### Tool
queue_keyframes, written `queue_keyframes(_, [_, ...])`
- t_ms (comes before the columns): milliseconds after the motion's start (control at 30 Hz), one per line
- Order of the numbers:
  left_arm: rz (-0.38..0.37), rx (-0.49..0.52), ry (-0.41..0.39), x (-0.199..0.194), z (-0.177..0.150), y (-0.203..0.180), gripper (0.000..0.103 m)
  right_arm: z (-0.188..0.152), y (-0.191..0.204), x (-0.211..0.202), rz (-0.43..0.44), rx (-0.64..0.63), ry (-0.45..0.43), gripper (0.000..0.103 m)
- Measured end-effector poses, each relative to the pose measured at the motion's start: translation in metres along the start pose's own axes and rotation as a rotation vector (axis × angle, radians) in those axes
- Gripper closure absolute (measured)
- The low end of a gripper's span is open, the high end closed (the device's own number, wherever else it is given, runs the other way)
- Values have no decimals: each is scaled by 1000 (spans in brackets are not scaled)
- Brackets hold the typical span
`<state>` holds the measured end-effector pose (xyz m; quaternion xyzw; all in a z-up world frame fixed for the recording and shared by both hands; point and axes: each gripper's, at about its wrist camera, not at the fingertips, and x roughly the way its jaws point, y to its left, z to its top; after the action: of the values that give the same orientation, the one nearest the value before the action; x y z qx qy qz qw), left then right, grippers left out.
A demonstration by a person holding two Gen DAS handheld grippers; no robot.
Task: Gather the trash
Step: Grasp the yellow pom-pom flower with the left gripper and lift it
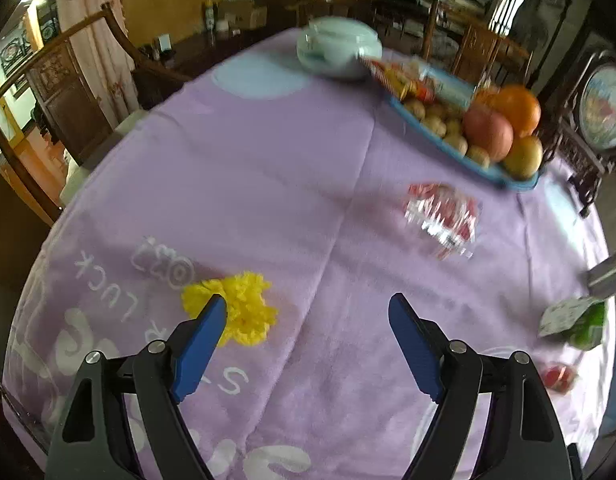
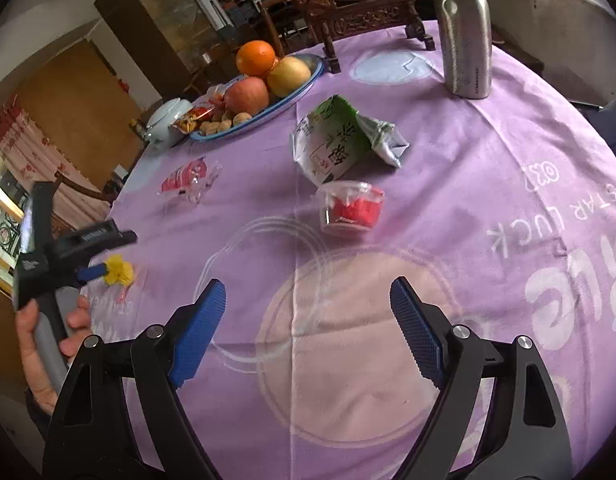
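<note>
We see left hand-held gripper (image 1: 308, 312) jaws wide apart, empty, over purple-clothed bench (image 1: 308, 160); yellow crumpled scrap (image 1: 236, 308) just beside its left fingertip, not between the jaws

Right hand-held gripper (image 2: 308, 300) jaws apart, empty; red-filled clear cup (image 2: 351, 208) straight ahead, near; green-white wrapper (image 2: 339, 140) beyond it, long axis slanting up-right; clear red-printed wrapper (image 2: 188, 180) farther left

We judge left nearer to scrap, small sideways shift needed; right nearer to cup
</note>
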<state>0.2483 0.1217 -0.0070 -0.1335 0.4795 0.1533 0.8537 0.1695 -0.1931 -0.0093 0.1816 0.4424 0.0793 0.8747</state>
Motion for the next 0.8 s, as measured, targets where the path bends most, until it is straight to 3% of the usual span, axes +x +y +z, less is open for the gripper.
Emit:
queue_keyframes(167, [24,-3,-25,-6,2,0,21,-4,4,0,-5,-16,8,21])
queue_keyframes(400, [97,-77,49,23,5,18,21,-6,5,0,-6,-15,14,21])
queue_keyframes(567, [96,-79,114,43,3,21,23,-7,5,3,-4,-15,24,21])
queue_keyframes(600, [91,-78,130,47,2,20,25,-7,4,3,-3,-15,23,21])
queue_keyframes(700, [77,-82,164,53,1,20,54,-7,4,1,-1,-14,15,21])
queue_keyframes(800, [88,-65,145,48,-2,17,58,-8,1,-1,-3,-10,12,21])
